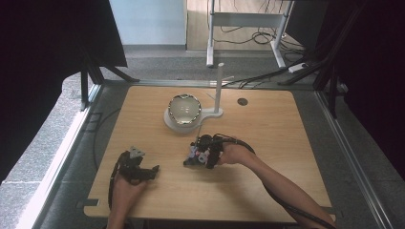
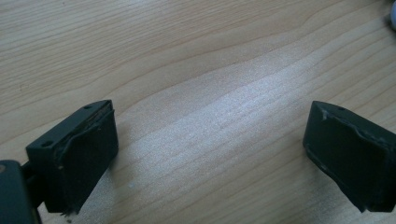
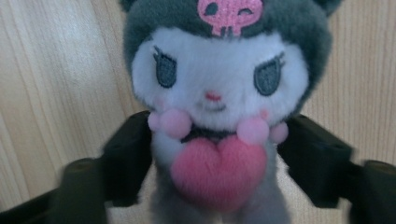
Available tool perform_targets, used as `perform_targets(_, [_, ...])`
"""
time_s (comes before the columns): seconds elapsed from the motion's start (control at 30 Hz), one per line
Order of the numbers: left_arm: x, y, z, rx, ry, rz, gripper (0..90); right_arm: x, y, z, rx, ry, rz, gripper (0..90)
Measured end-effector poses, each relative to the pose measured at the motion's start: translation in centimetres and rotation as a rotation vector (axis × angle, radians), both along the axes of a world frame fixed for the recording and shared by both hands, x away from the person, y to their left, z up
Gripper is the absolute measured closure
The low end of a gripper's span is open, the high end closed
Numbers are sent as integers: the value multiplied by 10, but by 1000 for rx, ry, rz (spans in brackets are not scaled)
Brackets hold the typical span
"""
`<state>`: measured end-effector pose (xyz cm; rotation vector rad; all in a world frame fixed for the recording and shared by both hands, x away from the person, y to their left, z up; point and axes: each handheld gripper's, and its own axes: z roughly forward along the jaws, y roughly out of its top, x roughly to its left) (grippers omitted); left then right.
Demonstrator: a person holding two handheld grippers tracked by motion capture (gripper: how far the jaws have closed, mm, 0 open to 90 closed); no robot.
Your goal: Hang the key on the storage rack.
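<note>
From the high view, the right tongs (image 1: 197,156) lie low on the desk (image 1: 267,143), pointing left, with a small plush toy (image 1: 192,153) at their tip. A silver bowl (image 1: 184,109) on a white stand (image 1: 208,115) sits just beyond them, farther from the person. The left tongs (image 1: 152,170) rest near the desk's front edge, well apart from the toy, with nothing in front of them.

In the left gripper view, the 2 black jaws stand wide apart over bare wood — released and idle.

In the right gripper view, the plush toy (image 3: 217,107) — grey hood, white face, pink heart on its chest — sits between the jaws at body height. The jaws press against or sit just beside its sides; the fur blurs the contact, yet they look clenched on its body.

The step in hand looks like the grasp of the toy. The next move probably calls for a firm squeeze on the soft body so it does not slip, then a lift clear of the desk and a short carry toward the bowl ahead of the right tongs, high enough to clear its rim.
</note>
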<state>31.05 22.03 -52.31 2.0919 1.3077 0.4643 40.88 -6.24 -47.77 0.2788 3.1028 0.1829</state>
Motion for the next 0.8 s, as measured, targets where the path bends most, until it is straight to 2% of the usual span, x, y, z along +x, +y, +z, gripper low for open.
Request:
perform_targets(0.03, [0,0,0,0,0,0,32,0,1,0,-9,2,10,413])
perform_targets(0.13, [0,0,0,0,0,-1,32,0,-1,4,11,2,12,435])
perform_targets(0.27, [0,0,0,0,0,-1,32,2,-7,12,42,15,6,444])
perform_targets(0.43, [0,0,0,0,0,-2,32,5,-15,22,58,22,0,444])
perform_targets(0.6, [0,0,0,0,0,-2,32,6,-25,32,61,5,-3,445])
perform_targets(0.8, [0,0,0,3,0,-4,32,9,-39,47,77,-3,-32,445])
